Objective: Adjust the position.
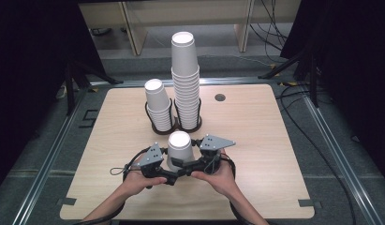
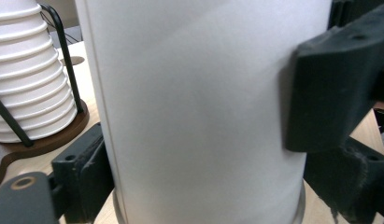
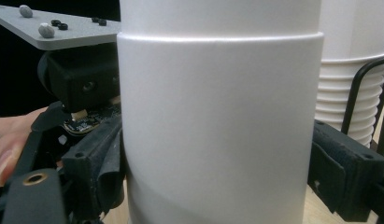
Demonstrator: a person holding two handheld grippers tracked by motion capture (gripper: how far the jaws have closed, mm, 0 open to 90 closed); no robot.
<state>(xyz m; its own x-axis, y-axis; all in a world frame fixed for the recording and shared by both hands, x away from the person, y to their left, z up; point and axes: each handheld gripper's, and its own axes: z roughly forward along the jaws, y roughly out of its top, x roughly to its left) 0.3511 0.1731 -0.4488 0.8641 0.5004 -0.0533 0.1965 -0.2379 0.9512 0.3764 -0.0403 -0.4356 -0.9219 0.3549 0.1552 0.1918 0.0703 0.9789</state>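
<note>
A: Room first, left to right?
B: The worktop (image 1: 255,140) is pale wood grain with rounded corners. Its left third is bare, its right third is bare too, and there's a small round grommet hole (image 1: 220,97) far right of centre. Cup racks sit at the far middle. Hands are near the front edge.

A: Left gripper?
B: The left gripper (image 1: 170,161) is held by the left hand (image 1: 138,180), with a grey three-cornered plate on top. In the left gripper view its jaws sit on both sides of the white cup (image 2: 199,112), pads against the wall. They're clamped on it.

A: The cup?
B: It's a single white paper cup (image 1: 179,149), upside down, base up and rim on the worktop, front centre, just in front of the racks. It's matte, smooth and tapered. The right gripper view shows a step line near the top (image 3: 217,37); I can't tell if that's a second nested cup.

A: Right gripper?
B: The right gripper (image 1: 190,161) is in the right hand (image 1: 218,176). Its black jaws press the same cup from both sides (image 3: 217,130), so it's gripping too.

A: Behind?
B: A short stack of cups (image 1: 157,105) stands left and a tall stack of cups (image 1: 185,77) right, both upside down with ribbed rims. They sit in black wire holders on a dark brown base (image 1: 176,126), side by side and touching.
</note>
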